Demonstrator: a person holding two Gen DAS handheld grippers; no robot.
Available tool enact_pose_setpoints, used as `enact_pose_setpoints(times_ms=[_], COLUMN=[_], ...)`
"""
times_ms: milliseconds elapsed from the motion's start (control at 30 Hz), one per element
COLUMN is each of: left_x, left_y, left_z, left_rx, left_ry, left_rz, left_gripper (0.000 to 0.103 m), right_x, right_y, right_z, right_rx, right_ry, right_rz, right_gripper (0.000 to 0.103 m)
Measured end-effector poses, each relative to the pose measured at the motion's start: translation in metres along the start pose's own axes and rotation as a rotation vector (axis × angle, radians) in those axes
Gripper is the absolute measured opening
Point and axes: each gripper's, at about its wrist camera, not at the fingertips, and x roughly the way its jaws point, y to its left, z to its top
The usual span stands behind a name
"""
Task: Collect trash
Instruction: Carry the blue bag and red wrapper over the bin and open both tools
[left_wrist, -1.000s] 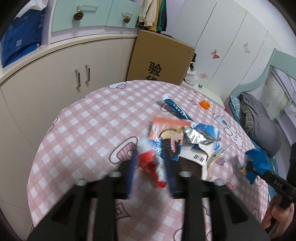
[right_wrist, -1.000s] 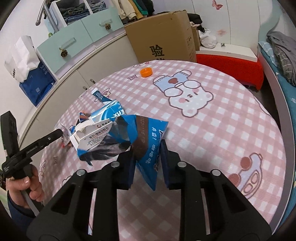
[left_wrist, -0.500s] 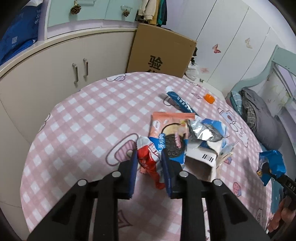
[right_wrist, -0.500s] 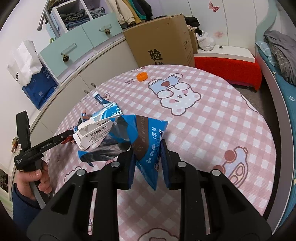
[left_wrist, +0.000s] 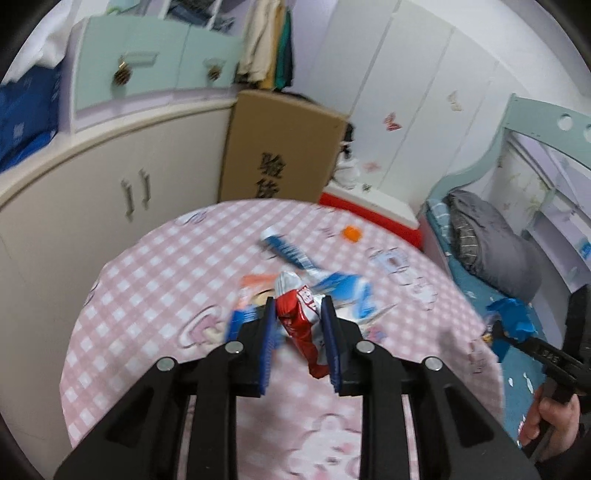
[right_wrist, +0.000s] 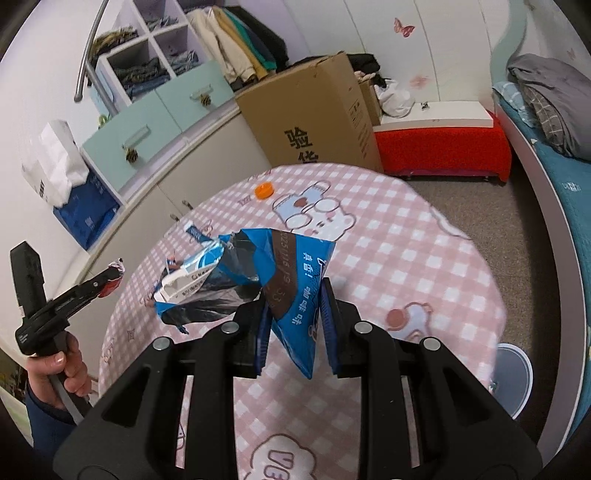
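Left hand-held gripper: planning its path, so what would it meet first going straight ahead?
Holding the red wrapper, the left hand-held gripper points at the trash pile on the pink checked table; probably that first, though depth is unclear.

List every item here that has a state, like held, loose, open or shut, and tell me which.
Left gripper: shut on red wrapper.
Right gripper: shut on blue wrapper.
Milk carton: lying on table.
Orange cap: loose on table.
Cabinet doors: shut.

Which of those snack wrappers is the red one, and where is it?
The red wrapper is pinched in the left gripper, lifted above the table. The right gripper holds a blue wrapper; the other wrappers on the table look mainly blue or orange.
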Motion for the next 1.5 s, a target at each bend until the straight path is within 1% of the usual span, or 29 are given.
enact_pose_setpoints(times_ms=[67,167,367,467,500,533,600,700,767,833,867,933,1067,1233,1300,1333,1433,1500], left_x=[-0.006,-0.007,0.007,0.019,0.024,0.028,0.043,0.067,0.086,0.111,0.120,0.149,0.205,0.273,0.293,0.305,0.327,0.338], left_y=[-0.022,-0.056,-0.145,-0.195,-0.212,-0.223,-0.260,-0.309,-0.339,-0.372,-0.382,-0.409,-0.441,-0.461,-0.467,-0.469,-0.471,-0.471], left_z=[0.003,0.003,-0.007,-0.016,-0.020,-0.023,-0.035,-0.056,-0.072,-0.094,-0.103,-0.129,-0.174,-0.226,-0.243,-0.251,-0.270,-0.276], left_rx=[0.034,0.078,0.192,0.257,0.277,0.291,0.334,0.392,0.436,0.488,0.503,0.547,0.607,0.654,0.676,0.677,0.690,0.690], left_ry=[-0.011,-0.007,0.031,0.058,0.070,0.081,0.119,0.186,0.234,0.293,0.316,0.387,0.516,0.675,0.719,0.757,0.816,0.848], left_rz=[-0.031,-0.089,-0.211,-0.275,-0.294,-0.309,-0.348,-0.392,-0.411,-0.414,-0.413,-0.403,-0.350,-0.258,-0.223,-0.213,-0.182,-0.164], left_gripper=[0.023,0.023,0.023,0.023,0.023,0.023,0.023,0.023,0.023,0.023,0.023,0.023,0.023,0.023,0.023,0.023,0.024,0.024], right_x=[-0.010,-0.023,-0.059,-0.081,-0.091,-0.095,-0.108,-0.120,-0.120,-0.117,-0.113,-0.103,-0.075,-0.036,-0.019,-0.011,0.008,0.017], right_y=[-0.010,-0.025,-0.070,-0.102,-0.120,-0.130,-0.160,-0.208,-0.242,-0.273,-0.291,-0.319,-0.370,-0.411,-0.424,-0.431,-0.446,-0.454], right_z=[0.001,0.001,-0.003,-0.009,-0.013,-0.016,-0.026,-0.043,-0.057,-0.073,-0.082,-0.099,-0.133,-0.165,-0.177,-0.182,-0.198,-0.207], right_rx=[0.017,0.040,0.104,0.156,0.183,0.200,0.254,0.336,0.398,0.460,0.495,0.556,0.659,0.762,0.803,0.821,0.872,0.904], right_ry=[-0.019,-0.041,-0.098,-0.129,-0.140,-0.145,-0.154,-0.149,-0.123,-0.096,-0.073,-0.037,0.052,0.139,0.176,0.193,0.233,0.251], right_rz=[-0.001,-0.007,-0.038,-0.068,-0.086,-0.098,-0.126,-0.179,-0.211,-0.232,-0.246,-0.255,-0.257,-0.241,-0.236,-0.234,-0.227,-0.230], right_gripper=[0.025,0.025,0.025,0.025,0.025,0.025,0.025,0.025,0.025,0.025,0.025,0.025,0.025,0.025,0.025,0.025,0.027,0.027])
